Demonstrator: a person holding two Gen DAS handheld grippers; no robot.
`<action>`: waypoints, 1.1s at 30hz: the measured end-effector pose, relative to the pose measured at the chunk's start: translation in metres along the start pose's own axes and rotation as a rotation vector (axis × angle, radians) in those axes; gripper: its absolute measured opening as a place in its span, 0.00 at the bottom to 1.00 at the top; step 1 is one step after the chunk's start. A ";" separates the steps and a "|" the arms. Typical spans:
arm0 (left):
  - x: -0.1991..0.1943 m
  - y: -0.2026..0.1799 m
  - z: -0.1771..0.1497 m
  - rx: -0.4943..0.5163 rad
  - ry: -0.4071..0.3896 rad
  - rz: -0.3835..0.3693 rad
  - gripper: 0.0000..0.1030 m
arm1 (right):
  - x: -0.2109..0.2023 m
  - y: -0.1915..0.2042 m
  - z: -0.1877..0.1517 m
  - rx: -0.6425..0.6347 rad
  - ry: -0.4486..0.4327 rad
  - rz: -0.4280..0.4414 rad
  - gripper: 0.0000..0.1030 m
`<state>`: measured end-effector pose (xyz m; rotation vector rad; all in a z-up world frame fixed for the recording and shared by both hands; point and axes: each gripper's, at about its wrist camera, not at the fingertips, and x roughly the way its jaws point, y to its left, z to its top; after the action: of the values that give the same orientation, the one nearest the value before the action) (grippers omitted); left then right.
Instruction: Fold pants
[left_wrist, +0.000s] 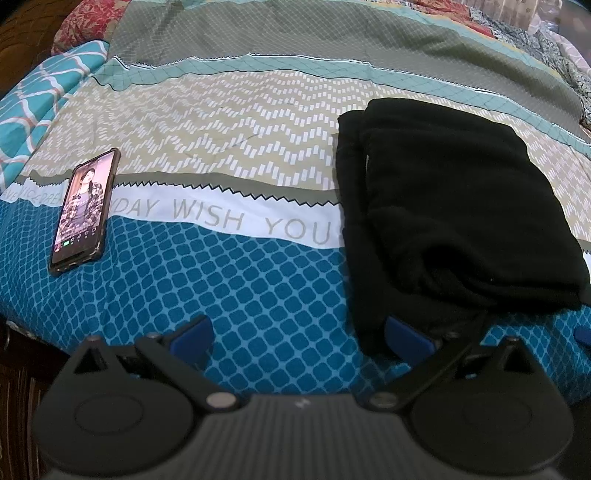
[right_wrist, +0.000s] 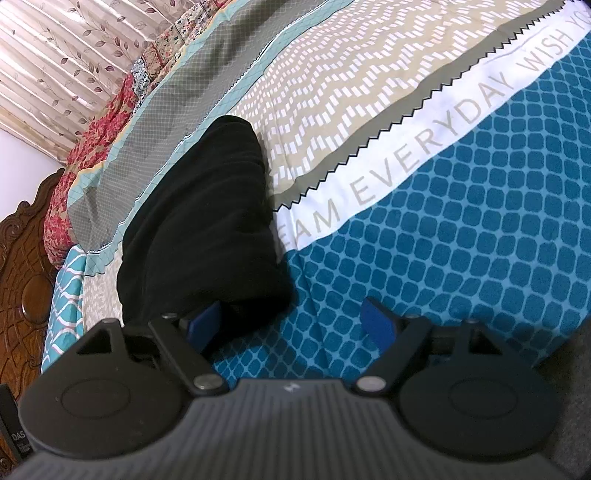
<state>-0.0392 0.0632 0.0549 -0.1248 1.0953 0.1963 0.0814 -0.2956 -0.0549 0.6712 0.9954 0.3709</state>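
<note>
The black pants (left_wrist: 454, 206) lie folded in a compact stack on the patterned bedspread (left_wrist: 229, 133), right of centre in the left wrist view. My left gripper (left_wrist: 299, 338) is open and empty, its right blue pad (left_wrist: 404, 336) at the near edge of the pants. In the right wrist view the same folded pants (right_wrist: 207, 229) lie left of centre. My right gripper (right_wrist: 291, 325) is open and empty, its left blue pad (right_wrist: 205, 321) next to the pants' near corner.
A phone (left_wrist: 85, 210) with a lit screen lies on the bedspread at the left. Pillows (left_wrist: 48, 96) sit at the far left. A carved wooden headboard (right_wrist: 22, 280) and a curtain (right_wrist: 62, 62) stand beyond the bed in the right wrist view.
</note>
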 end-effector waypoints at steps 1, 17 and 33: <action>0.000 0.000 0.000 0.000 0.001 0.000 1.00 | 0.000 0.000 0.000 -0.001 0.000 0.000 0.82; 0.010 0.006 -0.002 -0.016 0.044 -0.017 1.00 | 0.000 -0.002 0.001 0.000 0.001 0.003 0.83; 0.025 0.008 -0.007 -0.017 0.106 -0.022 1.00 | 0.004 0.000 0.001 0.001 0.000 0.026 0.90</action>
<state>-0.0364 0.0722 0.0296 -0.1641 1.1970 0.1812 0.0840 -0.2933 -0.0569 0.6857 0.9876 0.3935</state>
